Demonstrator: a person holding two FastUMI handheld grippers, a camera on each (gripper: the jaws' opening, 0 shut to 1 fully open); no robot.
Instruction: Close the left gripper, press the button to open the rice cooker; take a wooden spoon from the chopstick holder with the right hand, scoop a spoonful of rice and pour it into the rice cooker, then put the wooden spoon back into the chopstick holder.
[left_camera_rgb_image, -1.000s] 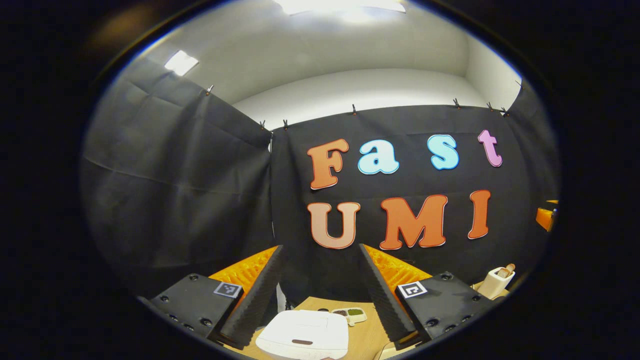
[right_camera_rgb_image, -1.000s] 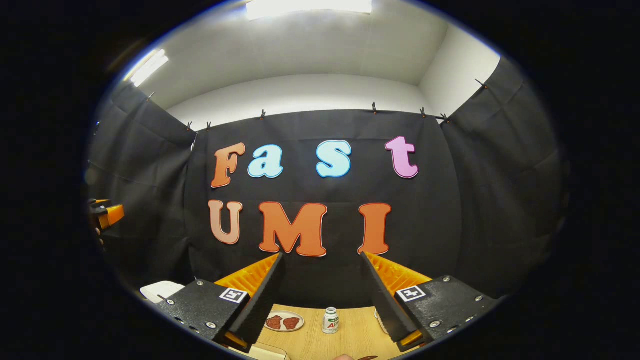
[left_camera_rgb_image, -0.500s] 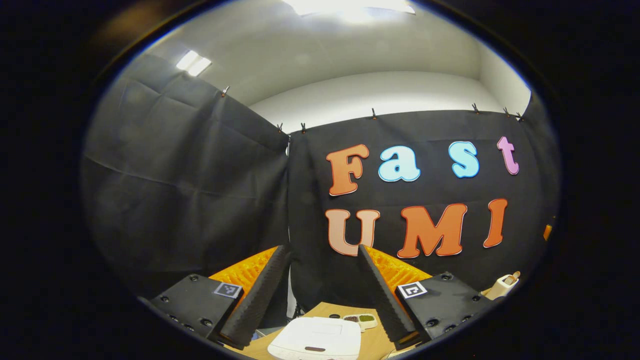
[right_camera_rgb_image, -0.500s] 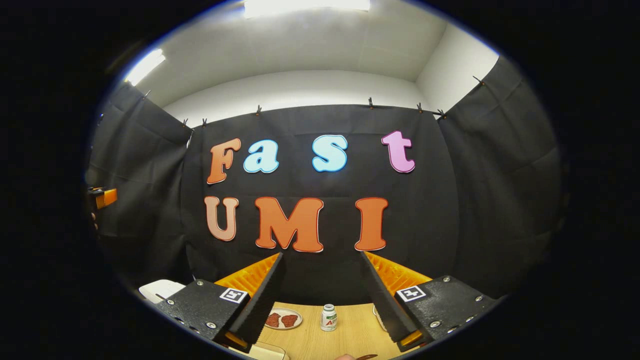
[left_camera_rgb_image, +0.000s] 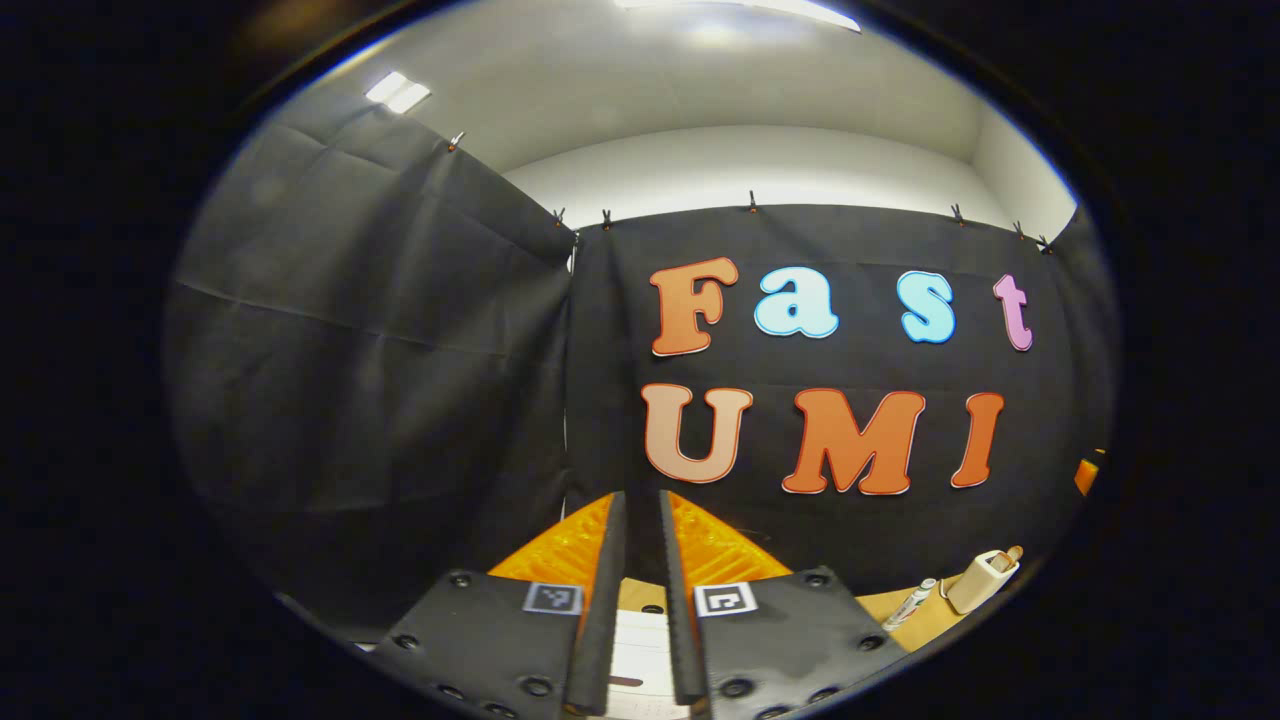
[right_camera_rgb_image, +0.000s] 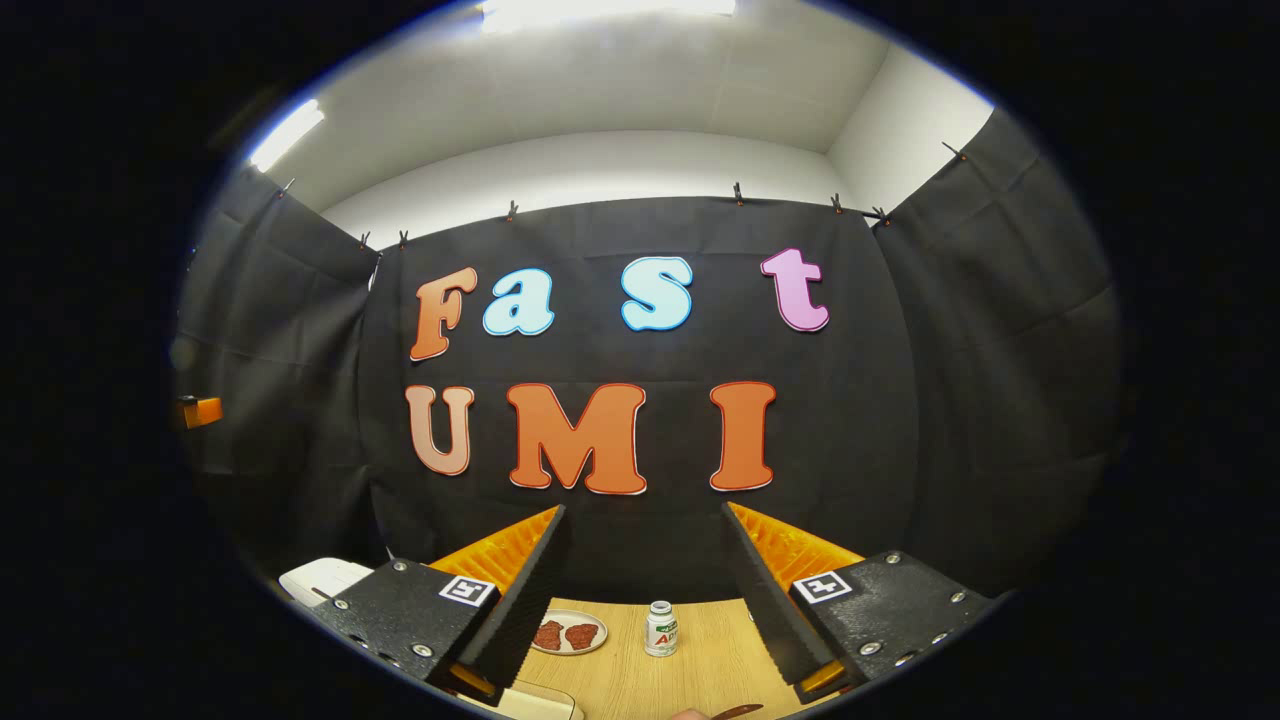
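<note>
In the left gripper view, the left gripper has its two fingers pulled almost together, with only a thin gap and nothing held between them. Through that gap you can see a bit of the white rice cooker with a closed lid, low down and close, on the light wooden table. Farther off to the right on the table lie a white marker pen and, just past it, the cream chopstick holder with the brown tip of the wooden spoon sticking out of it.

In the right gripper view, the right gripper has its fingers spread wide apart and holds nothing. Between them on the table sit a small plate with red pieces and a small white bottle with a white cap. The rice cooker shows low on the left. Behind the table hangs the black cloth wall, clipped along its top edge. Above it are a white wall and bright ceiling lights.
</note>
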